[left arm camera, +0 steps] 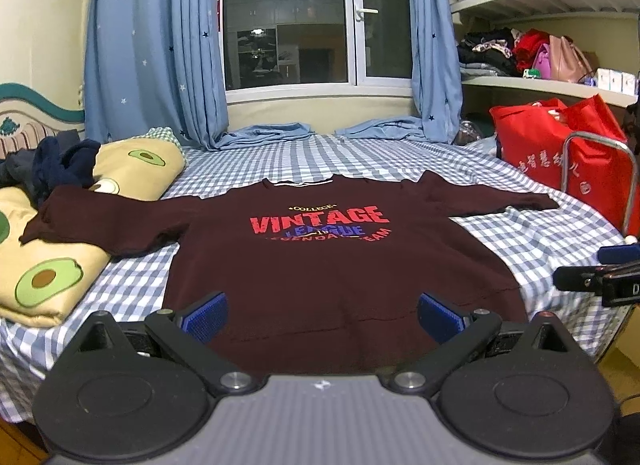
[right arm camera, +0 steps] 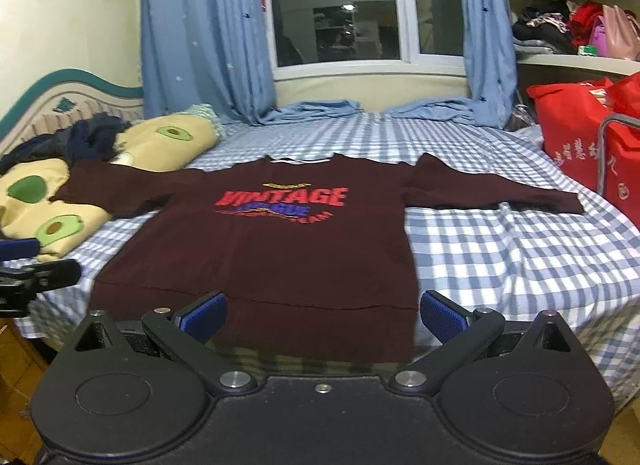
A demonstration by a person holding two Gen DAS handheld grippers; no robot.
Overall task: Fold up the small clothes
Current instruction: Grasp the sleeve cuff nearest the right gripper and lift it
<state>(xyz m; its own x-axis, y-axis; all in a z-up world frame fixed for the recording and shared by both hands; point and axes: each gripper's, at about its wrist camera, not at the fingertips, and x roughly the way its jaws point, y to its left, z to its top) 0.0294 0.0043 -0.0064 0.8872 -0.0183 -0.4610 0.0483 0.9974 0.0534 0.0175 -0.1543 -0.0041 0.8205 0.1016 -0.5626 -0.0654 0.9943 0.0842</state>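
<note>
A dark maroon sweater (left arm camera: 320, 265) with a red "VINTAGE" print lies flat, front up, on the blue-and-white checked bed (left arm camera: 520, 241), sleeves spread to both sides. The sweater (right arm camera: 280, 249) fills the middle of the right wrist view too. My left gripper (left arm camera: 322, 315) hovers open above the sweater's near hem, blue pads wide apart, holding nothing. Over the hem's right part my right gripper (right arm camera: 322, 315) is open as well. Its tip (left arm camera: 600, 273) shows at the right edge of the left wrist view. The left sleeve rests on a folded quilt.
A yellow avocado-print quilt (left arm camera: 48, 265) and dark clothes (left arm camera: 60, 165) lie at the bed's left. A red bag (left arm camera: 568, 153) and a metal chair frame (left arm camera: 628, 185) stand at the right. Blue curtains (left arm camera: 152, 65) hang behind the bed, and shelves (left arm camera: 552, 85) sit at the far right.
</note>
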